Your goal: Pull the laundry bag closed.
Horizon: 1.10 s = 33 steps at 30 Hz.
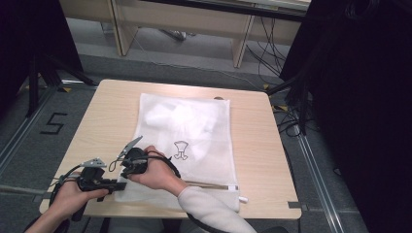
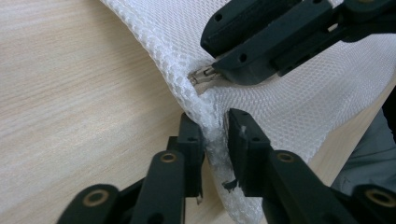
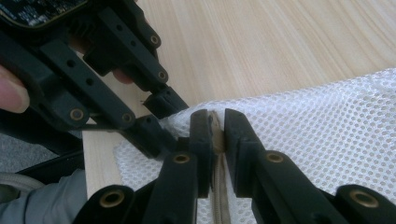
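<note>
From the high view the white mesh laundry bag (image 1: 187, 141) lies flat on the wooden counter (image 1: 102, 121), and both sets of tongs are working its near left corner: left tongs (image 1: 118, 184) at the bag's edge, right tongs (image 1: 130, 154) just past them and a bit further onto the fabric. There's a little drawing printed on the bag off to the right of the right tongs, and the zipper line (image 1: 214, 185) runs away from them along the near edge.

Left gripper view: the left tongs (image 2: 215, 140) are clamped on a bunched fold of mesh right at the corner seam. Just beyond them the right tongs (image 2: 219, 70) have the metal zipper pull (image 2: 201, 76) at their tips.

Right gripper view: the right tongs (image 3: 215, 133) are closed on the tan zipper tape (image 3: 218, 200), with the left tongs (image 3: 161, 114) touching the mesh right next to them.

Handling-wise I'd guess this bag is super light and floppy, so it'll just slide and bunch up if you tug one spot. Seems best to pin the corner seam with one hand and pull the metal tab with the other, since the tab's tiny and probably slips out easily
</note>
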Each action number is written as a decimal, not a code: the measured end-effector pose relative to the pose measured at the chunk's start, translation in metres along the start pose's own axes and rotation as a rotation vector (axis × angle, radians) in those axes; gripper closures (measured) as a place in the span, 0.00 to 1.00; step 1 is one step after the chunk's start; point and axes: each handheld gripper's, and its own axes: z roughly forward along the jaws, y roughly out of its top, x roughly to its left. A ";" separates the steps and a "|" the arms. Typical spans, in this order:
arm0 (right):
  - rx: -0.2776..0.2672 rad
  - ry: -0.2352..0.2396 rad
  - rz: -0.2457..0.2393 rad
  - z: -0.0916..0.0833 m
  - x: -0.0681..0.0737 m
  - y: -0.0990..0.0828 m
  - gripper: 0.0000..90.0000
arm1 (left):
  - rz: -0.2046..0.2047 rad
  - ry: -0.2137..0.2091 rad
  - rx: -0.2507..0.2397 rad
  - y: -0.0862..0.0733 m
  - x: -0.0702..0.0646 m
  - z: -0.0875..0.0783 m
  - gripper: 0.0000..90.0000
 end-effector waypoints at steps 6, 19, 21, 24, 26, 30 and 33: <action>0.004 -0.001 -0.037 -0.002 0.000 0.000 0.92 | -0.076 0.001 -0.020 0.001 -0.003 0.001 0.93; 0.038 0.010 -0.012 -0.006 -0.004 -0.006 0.97 | -0.104 -0.006 -0.012 0.003 -0.003 -0.002 0.95; 0.035 0.008 -0.018 -0.007 -0.004 -0.006 0.97 | -0.110 -0.006 -0.013 0.003 -0.003 -0.003 0.95; 0.038 0.015 0.006 -0.007 -0.005 -0.007 0.97 | -0.112 -0.007 -0.013 0.003 -0.002 -0.003 0.96; 0.035 0.017 0.010 -0.007 -0.006 -0.009 0.97 | -0.115 -0.004 -0.017 0.002 -0.003 -0.003 0.96; 0.044 0.011 0.015 -0.008 -0.005 -0.010 0.97 | -0.120 -0.007 -0.014 0.002 -0.002 -0.003 0.96; 0.039 0.015 0.005 -0.009 -0.006 -0.012 0.97 | -0.123 -0.006 -0.016 0.002 -0.003 -0.003 0.96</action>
